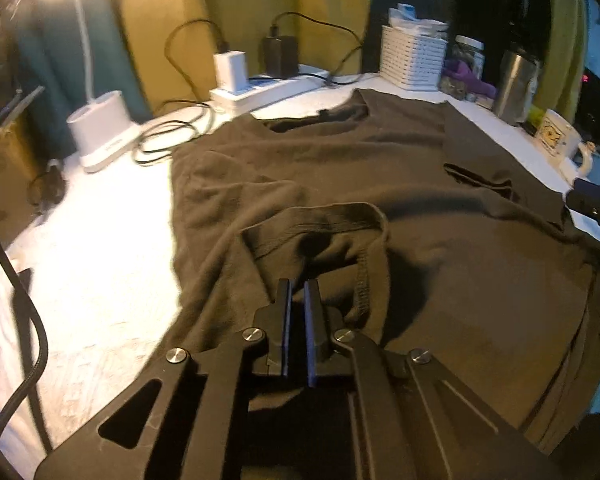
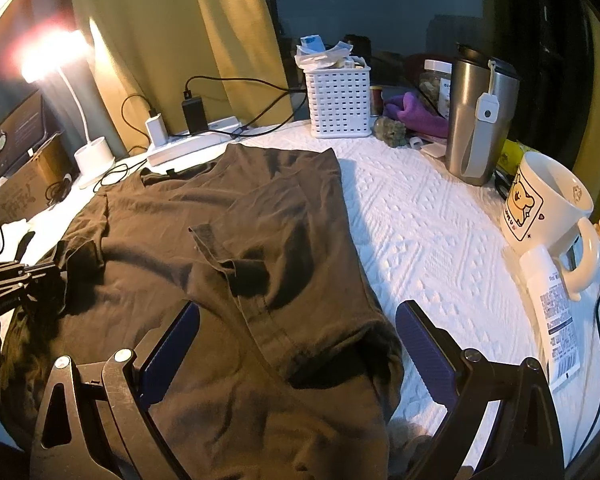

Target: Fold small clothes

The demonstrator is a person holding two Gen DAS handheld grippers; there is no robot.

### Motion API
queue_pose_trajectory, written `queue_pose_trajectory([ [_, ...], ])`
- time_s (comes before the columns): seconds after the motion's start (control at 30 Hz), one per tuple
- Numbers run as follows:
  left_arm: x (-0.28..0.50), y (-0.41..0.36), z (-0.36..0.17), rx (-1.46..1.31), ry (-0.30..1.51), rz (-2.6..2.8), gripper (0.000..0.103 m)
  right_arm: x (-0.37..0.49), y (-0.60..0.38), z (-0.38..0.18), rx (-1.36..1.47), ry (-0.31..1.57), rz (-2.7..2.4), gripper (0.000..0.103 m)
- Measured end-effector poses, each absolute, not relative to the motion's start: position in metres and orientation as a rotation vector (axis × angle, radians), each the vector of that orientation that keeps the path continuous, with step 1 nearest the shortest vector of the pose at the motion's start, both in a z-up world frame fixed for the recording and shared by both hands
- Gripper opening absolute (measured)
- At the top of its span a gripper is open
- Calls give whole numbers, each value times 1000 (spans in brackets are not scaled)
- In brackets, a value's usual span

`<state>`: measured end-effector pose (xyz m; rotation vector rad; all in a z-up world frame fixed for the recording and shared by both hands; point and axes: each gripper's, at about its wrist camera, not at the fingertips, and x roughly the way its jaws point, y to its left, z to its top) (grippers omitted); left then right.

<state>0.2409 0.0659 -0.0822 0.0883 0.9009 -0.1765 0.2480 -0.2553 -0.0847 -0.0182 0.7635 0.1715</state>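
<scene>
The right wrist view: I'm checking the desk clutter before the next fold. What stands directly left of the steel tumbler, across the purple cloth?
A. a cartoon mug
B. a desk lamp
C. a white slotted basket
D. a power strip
C: the white slotted basket stands left of the steel tumbler, with the purple cloth between them; the cartoon mug sits to the tumbler's right.

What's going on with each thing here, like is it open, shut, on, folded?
left gripper: shut on the shirt's left sleeve.
right gripper: open, over the shirt.
dark shirt: lying on the table, right sleeve folded in.
desk lamp: on.
steel tumbler: upright, lid on.
cartoon mug: upright.
white basket: stuffed with packets.
chargers: plugged into the strip.
</scene>
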Motion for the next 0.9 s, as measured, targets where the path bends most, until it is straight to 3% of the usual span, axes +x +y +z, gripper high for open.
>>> queue_pose_trajectory([
  [0.13, 236, 78, -71, 91, 883, -114, 6, 243, -256, -85, -20, 759, 177, 99],
  [0.2, 236, 79, -70, 100, 879, -102, 12, 243, -257, -84, -19, 760, 175, 99],
  [0.27, 238, 78, -73, 101, 885, -98, 41, 241, -257, -84, -14, 760, 174, 99],
  [0.33, 238, 78, -74, 106, 879, -78, 52, 241, -258, -84, -16, 759, 176, 99],
  [0.6, 234, 74, -64, 172, 825, -26, 52, 238, -261, -86, -8, 762, 166, 99],
  [0.8, 244, 71, -85, 215, 870, -53, 51, 239, -261, -88, -9, 764, 179, 99],
  [0.9, 242, 68, -92, 210, 895, -79, 28, 238, -262, -88, -7, 764, 178, 99],
])
